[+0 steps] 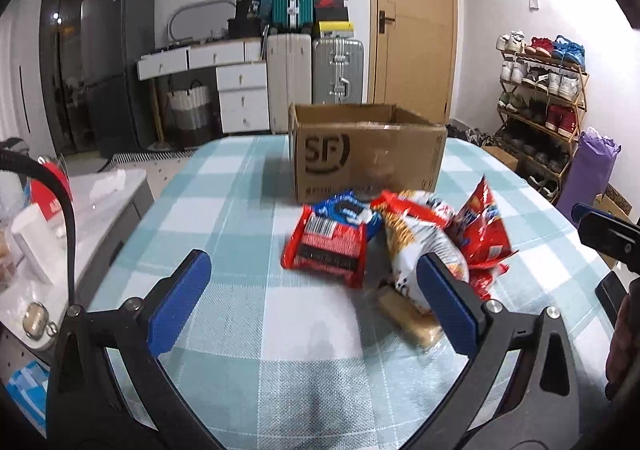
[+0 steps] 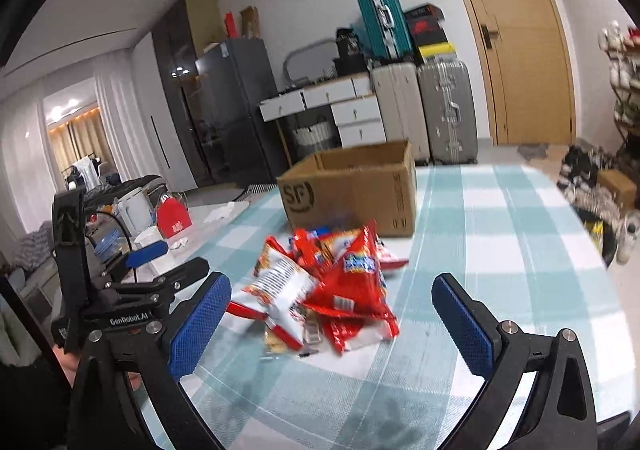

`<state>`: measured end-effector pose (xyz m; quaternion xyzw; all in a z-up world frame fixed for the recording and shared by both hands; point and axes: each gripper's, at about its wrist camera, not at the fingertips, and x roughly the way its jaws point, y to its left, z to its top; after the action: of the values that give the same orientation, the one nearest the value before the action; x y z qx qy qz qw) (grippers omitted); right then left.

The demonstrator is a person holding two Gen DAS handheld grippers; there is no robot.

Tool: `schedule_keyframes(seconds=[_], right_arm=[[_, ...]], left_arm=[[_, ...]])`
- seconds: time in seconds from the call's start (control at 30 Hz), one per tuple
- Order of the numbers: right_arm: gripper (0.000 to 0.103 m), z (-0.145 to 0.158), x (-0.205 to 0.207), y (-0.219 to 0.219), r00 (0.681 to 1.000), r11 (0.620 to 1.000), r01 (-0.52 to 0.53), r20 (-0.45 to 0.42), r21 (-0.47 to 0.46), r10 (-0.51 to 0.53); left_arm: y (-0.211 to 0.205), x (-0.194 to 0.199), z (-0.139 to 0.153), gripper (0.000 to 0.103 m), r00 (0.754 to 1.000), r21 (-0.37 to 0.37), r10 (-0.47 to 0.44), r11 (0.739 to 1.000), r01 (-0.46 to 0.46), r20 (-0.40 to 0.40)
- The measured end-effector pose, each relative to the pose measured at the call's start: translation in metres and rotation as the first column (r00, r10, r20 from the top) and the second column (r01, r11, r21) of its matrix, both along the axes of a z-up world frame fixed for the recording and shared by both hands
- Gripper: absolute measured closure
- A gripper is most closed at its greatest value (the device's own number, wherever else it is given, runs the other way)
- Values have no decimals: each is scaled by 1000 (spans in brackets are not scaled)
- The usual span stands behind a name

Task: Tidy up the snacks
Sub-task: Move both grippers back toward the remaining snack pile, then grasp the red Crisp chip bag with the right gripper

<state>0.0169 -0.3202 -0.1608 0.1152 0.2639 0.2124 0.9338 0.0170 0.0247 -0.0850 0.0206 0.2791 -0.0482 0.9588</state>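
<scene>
We're in somebody's home, a lived-in front room: suitcases (image 1: 316, 78) stacked by the wooden door (image 1: 414, 18), a loaded shoe rack (image 1: 540, 98) along the wall, a grey fridge (image 1: 116, 62), white drawers (image 1: 240, 90), and a checked-cloth table (image 1: 248, 210) up front.

My left claw (image 1: 308, 302) has matt black plastic arms, bright metal screw heads, and blue pads (image 1: 182, 302) with a fine knurled texture; my right claw (image 2: 340, 324) is built the same, with its own rough blue pads (image 2: 464, 326). The counter (image 1: 240, 186) is covered in woven cloth, matt, checked in pale teal and white. The cardboard box (image 1: 368, 158) is plain brown corrugated paperboard, dull, with black print. The snack bags (image 2: 344, 282) are glossy, crinkled plastic film in red and white that catches the light; the red packet (image 1: 326, 250) looks equally shiny. One wafer bar (image 1: 408, 318) sits in clear, smooth wrap.
</scene>
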Motion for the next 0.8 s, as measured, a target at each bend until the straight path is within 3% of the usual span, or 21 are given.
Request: schedule_keyframes(seconds=[0.27, 0.47, 0.8], right_arm=[[1, -23, 28, 4, 997, 1000, 1, -75, 7, 0], [1, -29, 50, 13, 995, 1000, -25, -98, -3, 25], [1, -40, 85, 26, 987, 999, -48, -154, 4, 48]], left_arm=[[2, 39, -20, 0, 999, -42, -13, 999, 11, -35], [4, 42, -19, 0, 1000, -67, -10, 998, 8, -26], [-5, 26, -10, 0, 999, -11, -29, 1000, 29, 23]])
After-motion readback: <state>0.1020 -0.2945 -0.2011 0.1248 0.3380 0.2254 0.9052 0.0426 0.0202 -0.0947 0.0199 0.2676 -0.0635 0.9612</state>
